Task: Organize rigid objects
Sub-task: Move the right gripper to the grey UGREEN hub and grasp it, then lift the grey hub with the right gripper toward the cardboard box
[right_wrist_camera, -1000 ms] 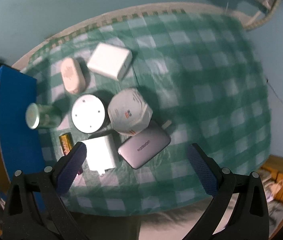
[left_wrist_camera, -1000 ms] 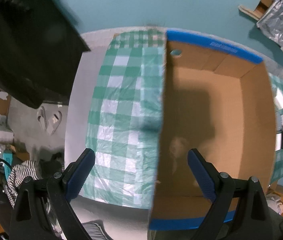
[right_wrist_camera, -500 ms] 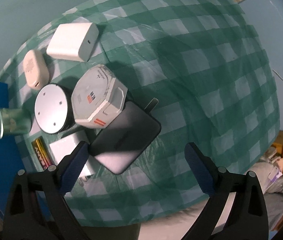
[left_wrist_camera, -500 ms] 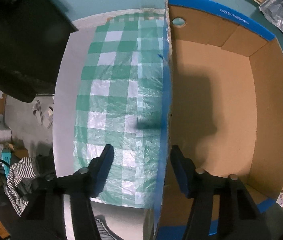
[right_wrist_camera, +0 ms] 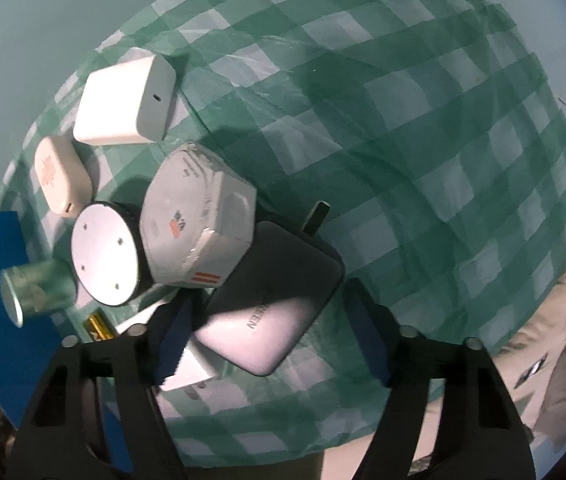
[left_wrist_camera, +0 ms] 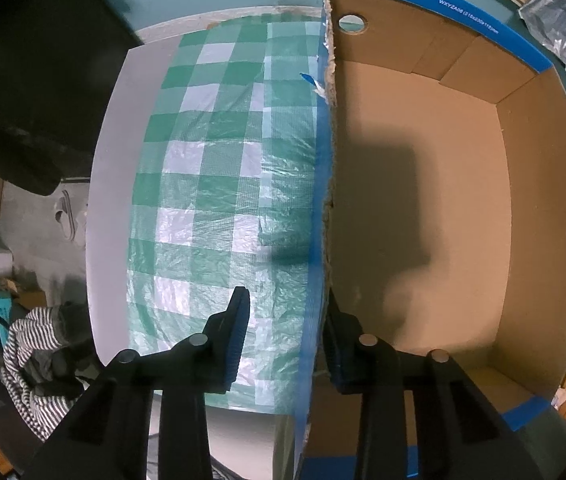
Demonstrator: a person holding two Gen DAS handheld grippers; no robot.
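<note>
Left tool [left_wrist_camera: 285,340] closes astride the cardboard box [left_wrist_camera: 435,208] wall to steady it, while right tool [right_wrist_camera: 271,340], narrowing, straddles the grey power bank [right_wrist_camera: 279,300] at 6 o'clock of the cluster.

The box's blue rim [left_wrist_camera: 467,14], far beyond the left jaws, reads "WXYZA08". Between the right jaws, the grey power bank [right_wrist_camera: 271,316] shows "GREEN".

Left wrist view: straight down, close over cardboard box [left_wrist_camera: 423,200] wall near tabletop's [left_wrist_camera: 111,200] left edge. Right wrist view: straight down, close. Shared: checked cloth [right_wrist_camera: 423,160], blue box wall.
</note>
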